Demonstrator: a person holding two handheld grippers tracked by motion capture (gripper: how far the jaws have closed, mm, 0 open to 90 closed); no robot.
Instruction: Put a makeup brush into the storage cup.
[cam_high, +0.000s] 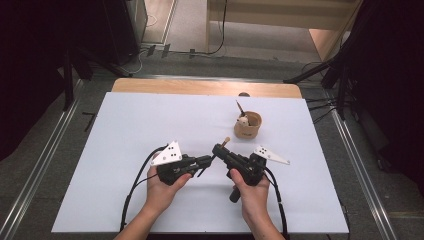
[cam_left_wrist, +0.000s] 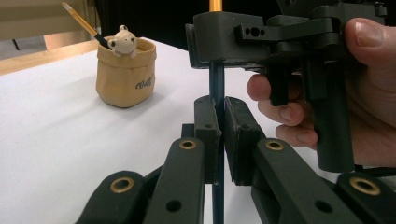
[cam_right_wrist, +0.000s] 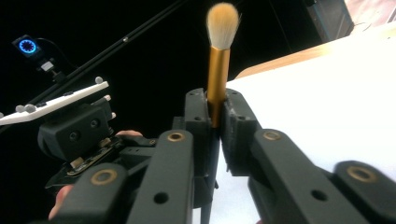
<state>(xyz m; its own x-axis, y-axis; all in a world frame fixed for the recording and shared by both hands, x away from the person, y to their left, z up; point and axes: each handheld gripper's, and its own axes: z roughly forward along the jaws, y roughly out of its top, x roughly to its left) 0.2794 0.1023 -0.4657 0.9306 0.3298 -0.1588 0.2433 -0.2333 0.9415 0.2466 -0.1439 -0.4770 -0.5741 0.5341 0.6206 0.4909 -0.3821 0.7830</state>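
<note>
A makeup brush (cam_high: 225, 141) with pale bristles, a gold ferrule (cam_right_wrist: 218, 70) and a dark handle (cam_left_wrist: 216, 79) is held between both grippers above the white table (cam_high: 150, 115). My left gripper (cam_high: 210, 160) is shut on the dark handle, its pads (cam_left_wrist: 208, 121) pressed on either side. My right gripper (cam_high: 218, 149) is shut on the gold ferrule just below the bristles (cam_right_wrist: 222, 23). The two jaw tips meet near the table's middle front. A person's hands grip both handles.
A tan fabric pouch (cam_high: 248, 126) stands behind and to the right of the grippers, holding another brush (cam_left_wrist: 79, 21) and a small bear figure (cam_left_wrist: 123, 41). A wooden strip (cam_high: 200, 87) borders the table's far edge. Cables trail back from both grippers.
</note>
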